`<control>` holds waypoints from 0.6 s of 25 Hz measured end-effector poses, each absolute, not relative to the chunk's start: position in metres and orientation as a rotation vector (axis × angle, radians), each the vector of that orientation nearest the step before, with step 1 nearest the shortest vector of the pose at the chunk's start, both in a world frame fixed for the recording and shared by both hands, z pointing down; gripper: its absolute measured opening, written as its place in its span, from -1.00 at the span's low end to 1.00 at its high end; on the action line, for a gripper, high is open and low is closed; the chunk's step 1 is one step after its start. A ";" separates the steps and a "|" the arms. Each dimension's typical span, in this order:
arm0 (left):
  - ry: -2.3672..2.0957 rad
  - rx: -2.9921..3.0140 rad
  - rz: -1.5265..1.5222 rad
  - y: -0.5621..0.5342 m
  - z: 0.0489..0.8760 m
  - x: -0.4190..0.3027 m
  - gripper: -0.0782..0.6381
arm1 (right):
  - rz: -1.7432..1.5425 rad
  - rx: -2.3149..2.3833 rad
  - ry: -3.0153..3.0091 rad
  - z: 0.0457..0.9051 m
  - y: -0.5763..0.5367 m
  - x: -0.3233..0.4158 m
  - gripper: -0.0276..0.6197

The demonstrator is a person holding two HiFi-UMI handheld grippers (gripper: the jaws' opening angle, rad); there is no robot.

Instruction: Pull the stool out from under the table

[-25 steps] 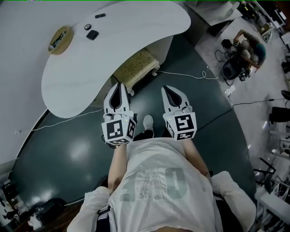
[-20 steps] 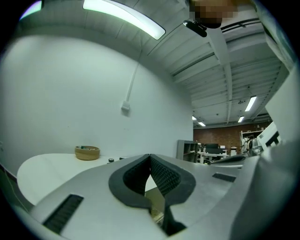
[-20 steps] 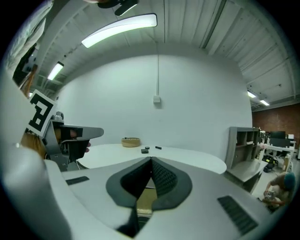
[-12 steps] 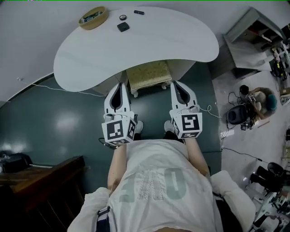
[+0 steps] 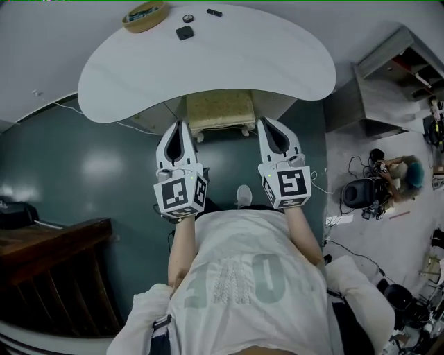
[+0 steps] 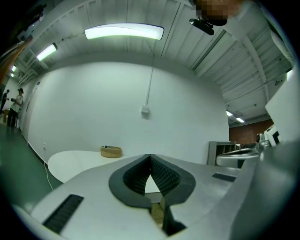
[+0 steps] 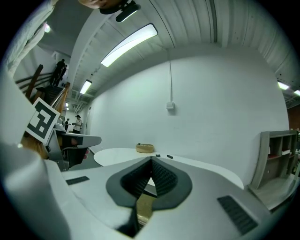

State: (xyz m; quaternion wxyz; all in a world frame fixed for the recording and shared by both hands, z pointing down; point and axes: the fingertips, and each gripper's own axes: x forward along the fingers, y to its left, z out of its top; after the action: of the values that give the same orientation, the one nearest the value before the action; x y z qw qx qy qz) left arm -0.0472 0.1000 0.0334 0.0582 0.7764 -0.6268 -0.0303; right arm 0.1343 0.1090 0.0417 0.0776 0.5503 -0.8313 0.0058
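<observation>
Hovering side by side in front of the person's chest, the left hand-held gripper [image 5: 181,129] and the right hand-held gripper [image 5: 268,126] both point toward the white surface [image 5: 277,55]. Each is clenched, its dark ribbed pads meeting at the tips with nothing between them, as the left gripper view [image 6: 150,156] and the right gripper view [image 7: 151,160] show. The stool [image 5: 220,111], with its yellowish cushion, sits just ahead of the two tips and between them, tucked partly under the near edge of the surface; neither hand-held gripper touches it. Farther ahead, to the left on the surface, stands a woven basket [image 5: 144,15], with a small dark object [image 5: 184,32] near it.
</observation>
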 end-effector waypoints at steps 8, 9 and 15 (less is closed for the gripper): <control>-1.853 2.369 -0.057 0.099 0.030 -0.003 -0.70 | 0.099 1.737 -2.444 0.054 0.108 0.179 -0.83; -1.847 2.373 -0.063 0.097 0.027 -0.002 -0.70 | 0.100 1.743 -2.443 0.053 0.108 0.178 -0.83; -1.814 2.398 -0.071 0.091 0.017 -0.001 -0.70 | 0.114 1.780 -2.424 0.047 0.111 0.174 -0.83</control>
State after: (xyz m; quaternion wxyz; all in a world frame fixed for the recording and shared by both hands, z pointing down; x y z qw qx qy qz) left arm -0.0005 0.0905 0.0175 0.0669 0.7954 -0.6019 -0.0236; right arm 0.1743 0.1112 0.0467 0.0660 0.5903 -0.8036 0.0377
